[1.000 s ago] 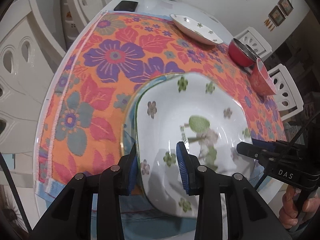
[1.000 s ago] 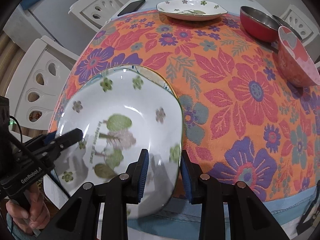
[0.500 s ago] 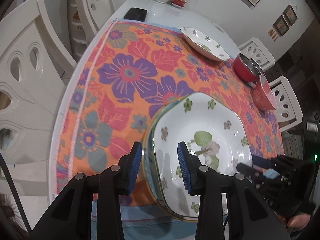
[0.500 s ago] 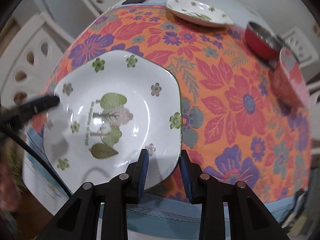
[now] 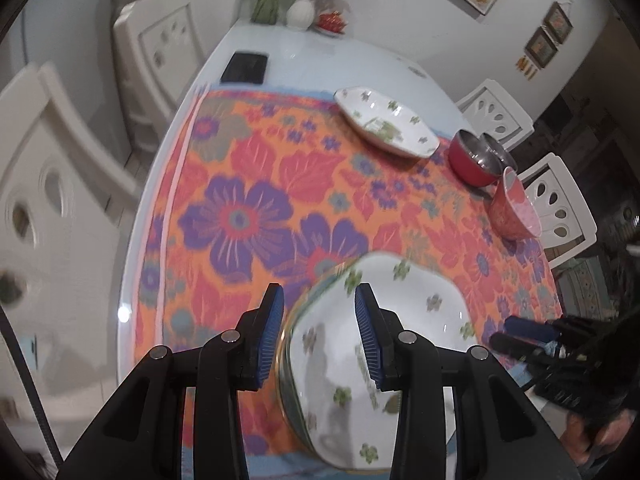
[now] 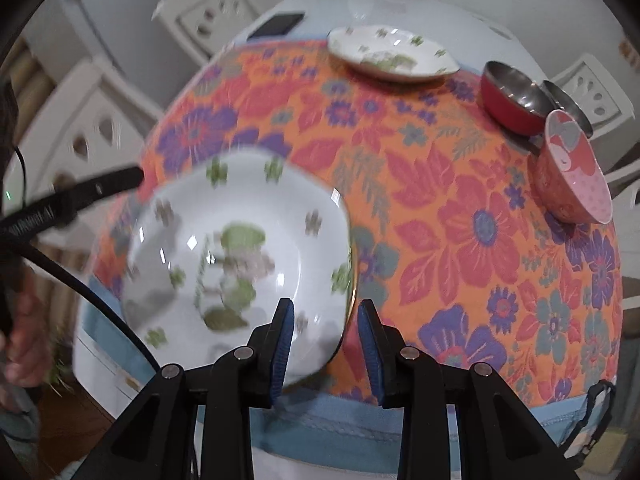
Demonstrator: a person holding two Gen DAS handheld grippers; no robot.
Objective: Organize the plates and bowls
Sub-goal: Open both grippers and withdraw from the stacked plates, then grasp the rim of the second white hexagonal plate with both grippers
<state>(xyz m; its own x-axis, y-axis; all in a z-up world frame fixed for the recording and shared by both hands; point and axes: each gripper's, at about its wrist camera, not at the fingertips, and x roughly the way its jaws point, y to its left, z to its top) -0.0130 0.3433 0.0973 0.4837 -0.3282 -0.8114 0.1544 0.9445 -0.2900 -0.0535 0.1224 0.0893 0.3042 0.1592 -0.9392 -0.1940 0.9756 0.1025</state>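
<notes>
Two grippers, left point(image 5: 319, 334) and right point(image 6: 326, 346), both open, straddling opposite rims of the near floral plate point(image 6: 240, 264) on the tablecloth point(image 6: 460, 240); second plate point(image 6: 394, 56) lying far ahead, right nearer.

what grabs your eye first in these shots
The loud orange tablecloth with purple and red flowers dominates. On its near edge sits a white floral plate, the open left gripper and right gripper each straddling its rim. A pink bowl stands far right.

Glossy glazed plate point(image 6: 240, 248) on woven tablecloth point(image 6: 460, 240); shiny metal-lined red bowl point(image 6: 514, 98).
</notes>
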